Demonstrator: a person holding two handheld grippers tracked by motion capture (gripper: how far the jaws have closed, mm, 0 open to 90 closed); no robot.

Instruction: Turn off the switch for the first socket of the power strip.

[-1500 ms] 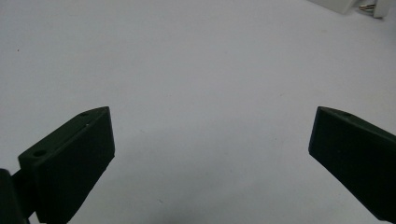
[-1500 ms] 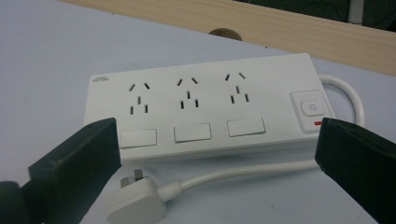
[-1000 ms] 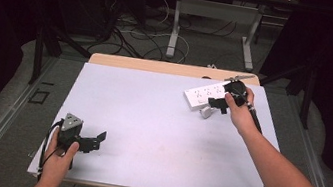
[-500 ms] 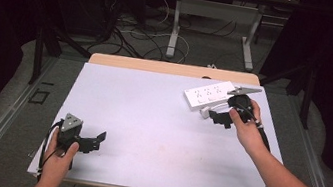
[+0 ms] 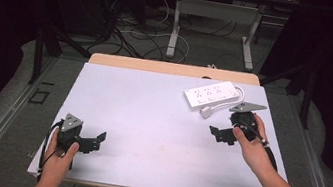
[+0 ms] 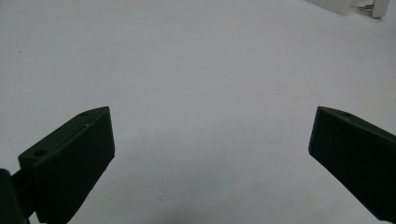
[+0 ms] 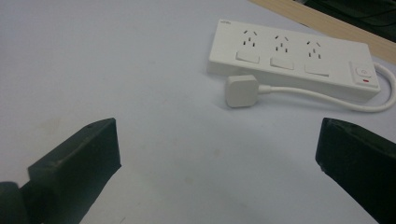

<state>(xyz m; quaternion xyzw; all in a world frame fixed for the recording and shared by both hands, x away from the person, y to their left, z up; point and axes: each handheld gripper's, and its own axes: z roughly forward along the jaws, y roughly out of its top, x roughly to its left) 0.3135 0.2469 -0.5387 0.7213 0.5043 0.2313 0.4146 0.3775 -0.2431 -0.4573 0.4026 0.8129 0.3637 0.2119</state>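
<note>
Both jaws of the right tool (image 5: 221, 132) stand wide apart with nothing between them. A second ago it sat against the power strip (image 5: 211, 94); now it has drawn back toward the person, leaving the strip and its loose plug (image 7: 241, 91) just ahead on the bench (image 5: 150, 116). That suggests the strip has been released. Well apart, the left tool (image 5: 93, 141) rests with its jaws spread too.
</note>
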